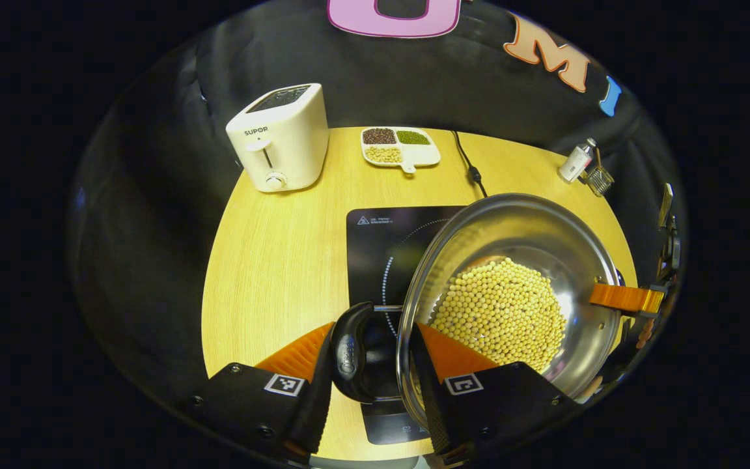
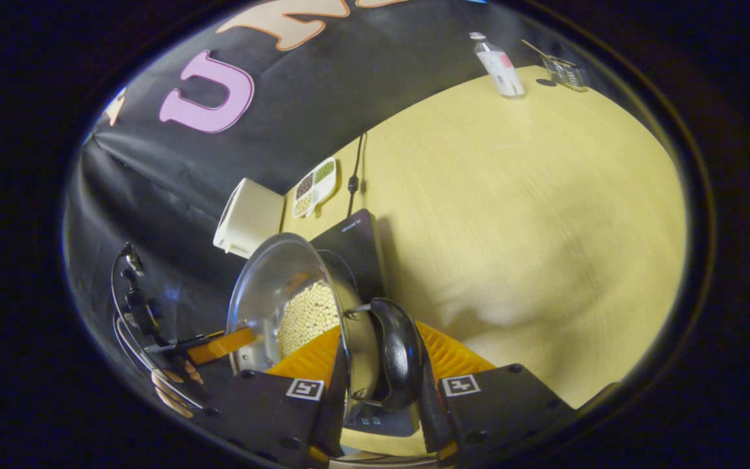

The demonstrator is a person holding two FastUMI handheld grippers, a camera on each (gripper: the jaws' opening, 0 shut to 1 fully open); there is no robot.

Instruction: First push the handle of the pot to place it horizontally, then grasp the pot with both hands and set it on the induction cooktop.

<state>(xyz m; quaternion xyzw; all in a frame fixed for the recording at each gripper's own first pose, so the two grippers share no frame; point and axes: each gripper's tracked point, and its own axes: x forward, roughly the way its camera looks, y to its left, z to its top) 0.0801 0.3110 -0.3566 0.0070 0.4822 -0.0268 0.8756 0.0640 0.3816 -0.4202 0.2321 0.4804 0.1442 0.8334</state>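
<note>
Left gripper view: the left gripper (image 1: 375, 365) is clenched on the pot (image 1: 512, 293), rim and side handle (image 1: 352, 352) between its fingers, above the induction cooktop (image 1: 378, 247). Right gripper view: the right gripper (image 2: 381, 384) likewise grasps the pot's other handle (image 2: 398, 352).

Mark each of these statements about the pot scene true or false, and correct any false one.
1. The pot holds pale yellow beans. True.
2. The left gripper closes on the pot's handle and rim. True.
3. The toaster stands on the induction cooktop. False: it stands on the table, beside the cooktop.
4. The divided dish is empty. False: its compartments hold dark, green and pale grains.
5. The right gripper holds the bottle. False: it grips the pot's other handle; the bottle stands far off.
</note>
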